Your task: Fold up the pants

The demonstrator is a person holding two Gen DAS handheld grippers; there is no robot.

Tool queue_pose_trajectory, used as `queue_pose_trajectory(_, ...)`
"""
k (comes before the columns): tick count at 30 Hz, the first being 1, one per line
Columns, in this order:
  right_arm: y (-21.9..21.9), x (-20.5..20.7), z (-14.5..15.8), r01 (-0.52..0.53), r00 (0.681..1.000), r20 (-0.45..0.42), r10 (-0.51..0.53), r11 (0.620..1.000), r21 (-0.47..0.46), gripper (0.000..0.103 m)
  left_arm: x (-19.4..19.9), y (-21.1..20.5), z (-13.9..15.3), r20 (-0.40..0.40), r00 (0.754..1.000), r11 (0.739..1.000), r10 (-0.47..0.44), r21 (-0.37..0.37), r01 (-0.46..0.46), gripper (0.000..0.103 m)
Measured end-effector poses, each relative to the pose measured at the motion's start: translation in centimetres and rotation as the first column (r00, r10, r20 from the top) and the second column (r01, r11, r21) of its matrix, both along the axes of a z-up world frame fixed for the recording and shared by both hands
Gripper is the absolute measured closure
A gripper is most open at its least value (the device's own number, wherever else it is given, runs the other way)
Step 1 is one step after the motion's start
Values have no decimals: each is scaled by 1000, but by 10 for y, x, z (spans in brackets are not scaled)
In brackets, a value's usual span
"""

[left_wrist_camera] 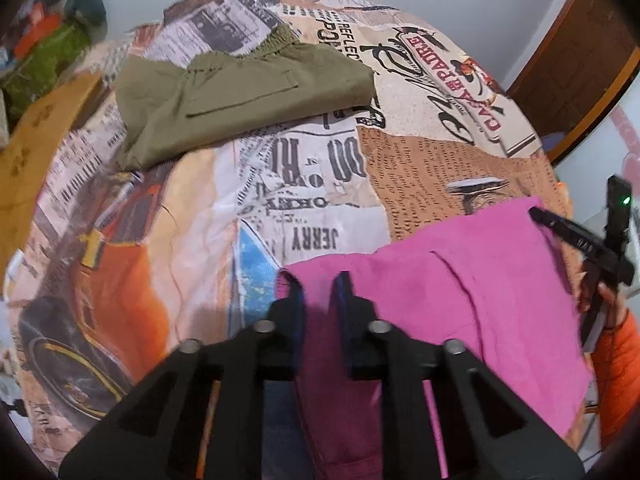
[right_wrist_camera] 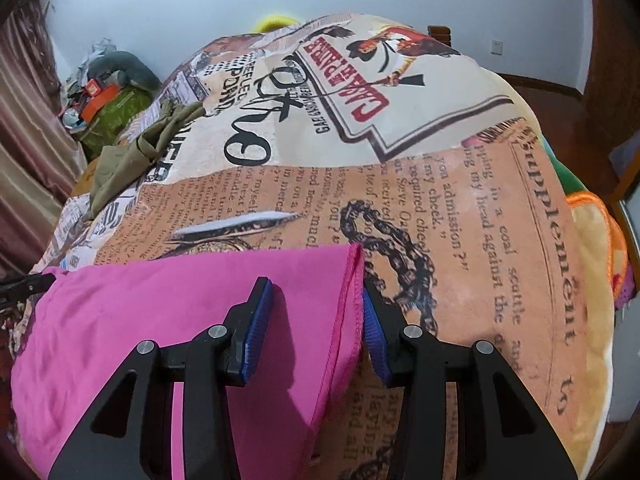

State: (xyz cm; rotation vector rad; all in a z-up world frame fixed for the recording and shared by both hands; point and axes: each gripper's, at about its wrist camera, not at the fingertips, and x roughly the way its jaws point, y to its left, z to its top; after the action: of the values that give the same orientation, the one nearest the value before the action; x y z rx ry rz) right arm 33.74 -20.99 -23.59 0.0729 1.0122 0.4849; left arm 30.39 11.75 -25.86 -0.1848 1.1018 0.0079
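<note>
Done: olive-green cotton pants (left_wrist_camera: 244, 96) folded, set aside.
Left: bright pink fabric pants (right_wrist_camera: 168, 320) barely folded.
Left gripper (left_wrist_camera: 318, 292): jaws parted, straddling pink cloth.
Right gripper (right_wrist_camera: 316, 312): jaws wide, astride stitched hem.

Black tool (right_wrist_camera: 316, 316), blue pads (right_wrist_camera: 260, 320)

The left wrist camera is sitting just behind the left tongs (left_wrist_camera: 318, 292), looking forward and down along them over the pink pants (left_wrist_camera: 460, 280) close beneath and across the bed (left_wrist_camera: 200, 220) to the olive pants (left_wrist_camera: 240, 96) far ahead. The right wrist camera is riding low behind the right tongs (right_wrist_camera: 316, 312), facing the same way. Both views are sharing the pink pants, the printed bedspread and the wall beyond.
</note>
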Motion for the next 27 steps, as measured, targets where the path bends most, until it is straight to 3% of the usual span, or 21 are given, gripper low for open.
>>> queue_pose_trajectory(1, 0, 0, 0, -3, 1000, 7, 3, 1000, 2, 80, -1, -2, 0, 6, 1000, 1000, -5, 13, 5, 96)
queue_pose_trajectory(2, 0, 1, 1, -2, 1000, 17, 3, 1000, -8, 95, -1, -3, 0, 12, 1000, 1000, -9, 24, 9, 96)
queue_pose_trajectory(3, 1, 1, 1, 0, 1000, 23, 0, 1000, -20, 97, -2, -4, 0, 16, 1000, 999, -13, 37, 12, 97)
queue_pose_trajectory(11, 7, 1, -6, 0, 999, 54, 6, 994, -108, 101, -8, -9, 0, 51, 999, 986, -5, 166, -4, 98)
queue_pose_trajectory(21, 13, 4, -13, -11, 998, 63, 25, 978, -207, 101, -8, -1, -11, 13, 1000, 991, 3, 136, -5, 96)
queue_pose_trajectory(27, 8, 5, 7, -13, 1000, 16, 16, 983, -183, 97, -10, -1, 12, 15, 999, 988, -29, 152, 26, 92)
